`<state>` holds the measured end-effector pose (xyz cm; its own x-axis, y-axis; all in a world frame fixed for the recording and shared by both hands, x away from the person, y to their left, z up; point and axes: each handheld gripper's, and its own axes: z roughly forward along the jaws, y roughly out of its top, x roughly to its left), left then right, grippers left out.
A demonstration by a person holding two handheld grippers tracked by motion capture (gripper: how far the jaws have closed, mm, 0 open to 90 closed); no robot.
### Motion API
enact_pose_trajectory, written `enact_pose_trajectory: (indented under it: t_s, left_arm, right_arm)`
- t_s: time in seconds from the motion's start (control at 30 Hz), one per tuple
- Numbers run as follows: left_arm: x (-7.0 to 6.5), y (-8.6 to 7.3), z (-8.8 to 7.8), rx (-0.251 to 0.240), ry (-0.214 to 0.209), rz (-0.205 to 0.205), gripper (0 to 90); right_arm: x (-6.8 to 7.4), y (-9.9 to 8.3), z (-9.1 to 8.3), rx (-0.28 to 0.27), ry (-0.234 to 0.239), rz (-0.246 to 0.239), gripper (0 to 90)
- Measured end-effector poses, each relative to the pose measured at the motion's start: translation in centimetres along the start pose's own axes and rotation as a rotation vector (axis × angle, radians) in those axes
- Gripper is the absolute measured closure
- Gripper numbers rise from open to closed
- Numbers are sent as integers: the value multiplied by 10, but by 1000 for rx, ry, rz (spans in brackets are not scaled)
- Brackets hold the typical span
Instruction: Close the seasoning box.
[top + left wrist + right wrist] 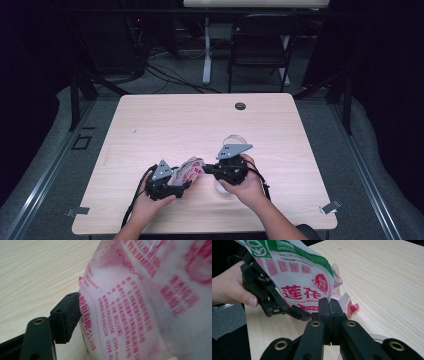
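— What is the left gripper [176, 186] doing?

— Its jaws are spreading around the white-and-pink packet [188, 170], which is sitting between them near the table's [165, 120] front edge; its own view is showing one pad [65, 317] touching the film.

— And the right gripper [329, 308]?

— Its view is showing the jaws pressed together, pinching the packet's torn corner, green band overhead.

I'm seeing the printed food pouch [189, 169] sitting near the front edge of the worktop [165, 120], between my two grippers. The left gripper [176, 187] is lying to its left, the right gripper [206, 171] to its right, pinching the pouch's end. A clear round container [234, 140] is standing just behind the right gripper. A folding chair [260, 45] is standing beyond the worktop's far edge.
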<state>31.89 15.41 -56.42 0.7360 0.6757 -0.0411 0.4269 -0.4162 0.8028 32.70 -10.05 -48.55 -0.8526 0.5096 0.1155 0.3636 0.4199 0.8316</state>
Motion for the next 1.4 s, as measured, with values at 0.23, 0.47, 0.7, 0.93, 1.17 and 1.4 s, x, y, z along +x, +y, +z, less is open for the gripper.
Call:
enact_pose_trajectory:
  t_s: [0.23, 0.47, 0.7, 0.93, 1.17, 1.4]
  left_arm:
    - [3, -7, 13, 59, -5, 5, 255]
    - [4, -12, 24, 125, -1, 34, 263]
    - [5, -12, 25, 134, 9, 30, 252]
    - [5, -12, 26, 137, 28, 18, 205]
    - [5, -11, 26, 147, 36, 12, 175]
    - [5, -11, 26, 147, 36, 12, 175]
  right_arm:
    - [-1, 0, 0, -2, 5, -1, 900]
    - [0, 0, 1, -3, 8, -2, 900]
    - [0, 0, 1, -5, 8, -2, 900]
    - [0, 0, 1, -4, 11, -3, 900]
    - [0, 0, 2, -6, 12, -3, 900]
    - [1, 0, 2, -8, 13, -1, 900]
